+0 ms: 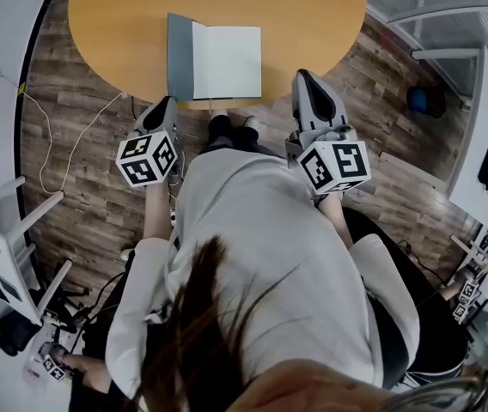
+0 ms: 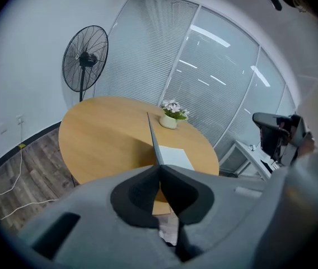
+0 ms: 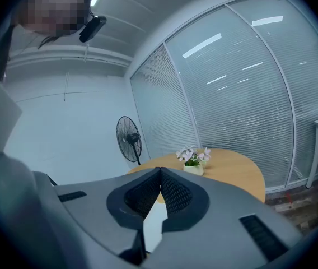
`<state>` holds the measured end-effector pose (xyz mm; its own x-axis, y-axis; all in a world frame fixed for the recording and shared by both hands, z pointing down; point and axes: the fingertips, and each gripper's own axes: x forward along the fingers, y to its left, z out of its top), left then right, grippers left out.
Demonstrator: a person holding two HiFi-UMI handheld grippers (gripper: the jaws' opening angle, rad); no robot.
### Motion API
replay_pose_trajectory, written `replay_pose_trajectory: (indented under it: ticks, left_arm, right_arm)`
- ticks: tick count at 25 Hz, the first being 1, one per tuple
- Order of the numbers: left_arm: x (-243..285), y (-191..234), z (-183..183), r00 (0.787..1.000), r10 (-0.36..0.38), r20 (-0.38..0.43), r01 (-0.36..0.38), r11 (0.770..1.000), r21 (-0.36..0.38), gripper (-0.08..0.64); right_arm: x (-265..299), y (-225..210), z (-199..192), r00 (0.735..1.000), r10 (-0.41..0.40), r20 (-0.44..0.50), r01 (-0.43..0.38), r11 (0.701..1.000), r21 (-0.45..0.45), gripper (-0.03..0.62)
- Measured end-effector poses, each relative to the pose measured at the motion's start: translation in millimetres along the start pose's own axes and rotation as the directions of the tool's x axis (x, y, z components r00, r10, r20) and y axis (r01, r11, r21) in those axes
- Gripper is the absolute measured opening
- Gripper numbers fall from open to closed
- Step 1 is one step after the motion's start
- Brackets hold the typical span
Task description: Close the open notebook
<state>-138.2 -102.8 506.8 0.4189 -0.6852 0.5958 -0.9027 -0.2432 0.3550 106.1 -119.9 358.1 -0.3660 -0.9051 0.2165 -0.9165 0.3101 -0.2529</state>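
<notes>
head view: the notebook [image 1: 227, 63] lies at the near rim of the round table [image 1: 115, 24], top centre of the frame. its white page [image 1: 227, 63] lies flat, and its grey cover [image 1: 179, 58] stands raised along the page's left edge. the spine, the long axis, runs up and down the frame, and the book opens toward frame right. my left gripper [image 1: 165, 108] sits just below the cover in the frame, and my right gripper [image 1: 306, 80] sits right of the page, apart from it. left gripper view: my jaws are pressed together with nothing between them. just above their tip the cover shows edge-on as a thin upright line with the page to its right, so i am aimed along the spine. right gripper view: these jaws are likewise pressed together and empty, and a flower pot [image 3: 193, 162] stands beyond them on the table. to do the step well, i judge the closed left tip should meet the cover's outer face high up and sweep it toward frame right onto the page. a push low near the spine could slide the whole book.
</notes>
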Motion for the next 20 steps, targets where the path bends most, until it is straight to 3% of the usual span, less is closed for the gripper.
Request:
replay_pose_trajectory:
  ticks: [20]
  left_arm:
    - [21.7, -88.1, 2.2, 0.996, -0.092, -0.002, 0.091, 0.988, 0.127, 0.021]
  right_arm:
    - [-44.1, -53.6, 2.7, 0.998, -0.05, 0.044, 0.048, 0.998, 0.041, 0.003]
